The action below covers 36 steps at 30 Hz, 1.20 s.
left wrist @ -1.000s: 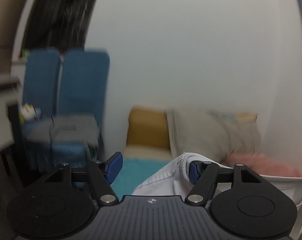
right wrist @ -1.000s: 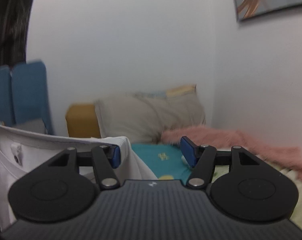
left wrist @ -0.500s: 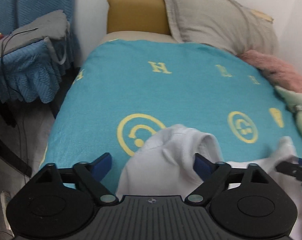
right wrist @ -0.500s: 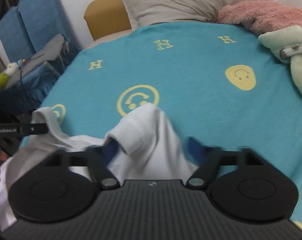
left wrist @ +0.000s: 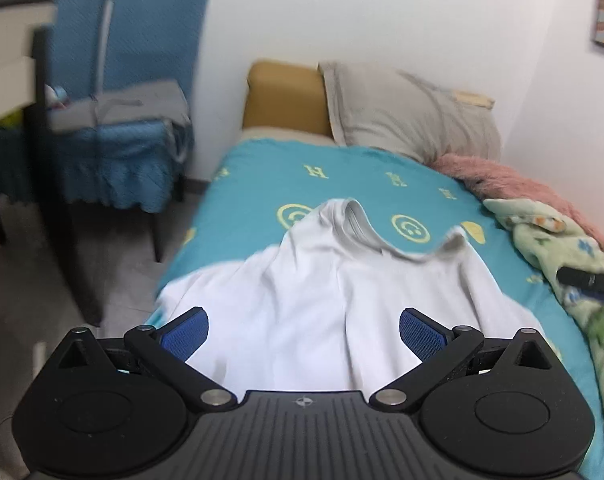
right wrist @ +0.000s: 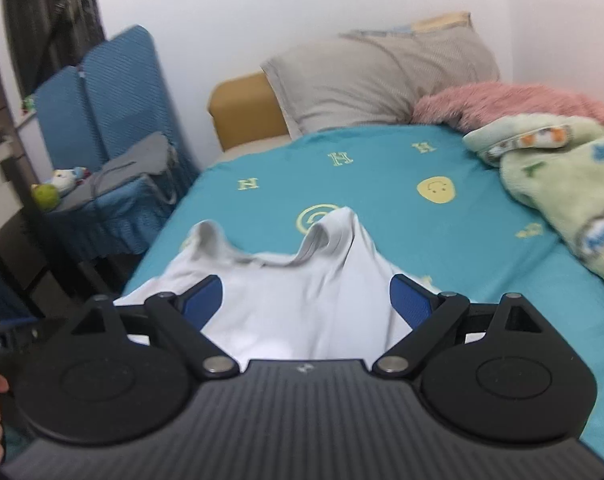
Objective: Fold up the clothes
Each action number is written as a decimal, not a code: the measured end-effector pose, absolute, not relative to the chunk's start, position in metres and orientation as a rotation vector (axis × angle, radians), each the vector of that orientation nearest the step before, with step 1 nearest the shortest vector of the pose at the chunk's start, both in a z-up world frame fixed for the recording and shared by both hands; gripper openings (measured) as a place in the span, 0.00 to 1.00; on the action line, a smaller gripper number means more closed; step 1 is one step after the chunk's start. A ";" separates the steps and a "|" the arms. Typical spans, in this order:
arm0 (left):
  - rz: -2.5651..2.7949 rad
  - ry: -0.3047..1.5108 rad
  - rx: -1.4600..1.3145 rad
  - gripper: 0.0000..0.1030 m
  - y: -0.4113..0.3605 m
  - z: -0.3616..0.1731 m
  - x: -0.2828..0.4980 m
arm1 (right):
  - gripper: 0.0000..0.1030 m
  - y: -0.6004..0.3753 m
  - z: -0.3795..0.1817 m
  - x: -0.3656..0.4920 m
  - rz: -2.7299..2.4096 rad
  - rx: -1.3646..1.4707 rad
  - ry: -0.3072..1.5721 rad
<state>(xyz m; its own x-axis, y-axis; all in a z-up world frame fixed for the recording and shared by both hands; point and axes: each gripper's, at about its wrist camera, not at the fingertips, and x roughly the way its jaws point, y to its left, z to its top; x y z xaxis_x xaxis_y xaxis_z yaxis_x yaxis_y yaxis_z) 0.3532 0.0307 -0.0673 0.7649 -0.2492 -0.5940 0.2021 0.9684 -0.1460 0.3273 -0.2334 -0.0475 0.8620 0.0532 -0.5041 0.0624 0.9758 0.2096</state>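
At the bottom of the left wrist view the left tool (left wrist: pixel 304 330) stands wide, its blue pads (left wrist: pixel 185 331) well apart with nothing pinched between them; its jaws have just been opening, and only loose cloth lies beyond the gap. Low in the right wrist view the right tool (right wrist: pixel 306 300) is likewise spread wide and empty, having also just opened. Beyond both, the white shirt (left wrist: pixel 342 280) lies dropped on the teal bedspread (left wrist: pixel 342 160), near the bed's lower edge, its ribbed neckline (right wrist: pixel 261 258) pointing toward the grey pillow (right wrist: pixel 382 80) at the top of the frame. The cloth is rumpled, with two shoulder peaks standing up and creases down the middle. A green fleece blanket (right wrist: pixel 562 184) sits at the right of the frame, apart from the shirt.

The step in hand looks like laying the shirt out after release; no fold is made yet. Next, the shirt probably needs flattening: each tool should close on a shoulder or side seam and draw the cloth taut before folding a side inward.
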 end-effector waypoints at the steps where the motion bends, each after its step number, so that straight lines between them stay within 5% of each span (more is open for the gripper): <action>1: -0.242 0.625 -0.044 1.00 0.032 -0.064 0.324 | 0.90 -0.227 -0.042 0.306 -0.003 0.206 0.522; 7: -0.226 0.493 0.010 1.00 0.041 -0.043 0.189 | 0.90 -0.202 -0.017 0.200 0.008 0.181 0.475; 14: -0.250 0.572 -0.125 0.97 0.056 -0.036 0.155 | 0.89 -0.197 -0.007 0.138 0.035 0.291 0.444; 28: -0.075 0.736 -0.594 0.92 0.139 -0.124 0.309 | 0.89 -0.213 -0.035 0.154 0.056 0.467 0.461; 36: 0.027 0.704 -0.797 0.79 0.168 -0.176 0.416 | 0.89 -0.222 -0.073 0.206 0.039 0.550 0.534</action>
<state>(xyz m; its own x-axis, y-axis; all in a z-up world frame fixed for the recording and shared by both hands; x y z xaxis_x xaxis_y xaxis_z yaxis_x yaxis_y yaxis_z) 0.4165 0.1679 -0.1762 0.7741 -0.2329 -0.5886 -0.2772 0.7112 -0.6460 0.2062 -0.2215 -0.0732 0.8635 0.1751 -0.4730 0.1042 0.8556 0.5071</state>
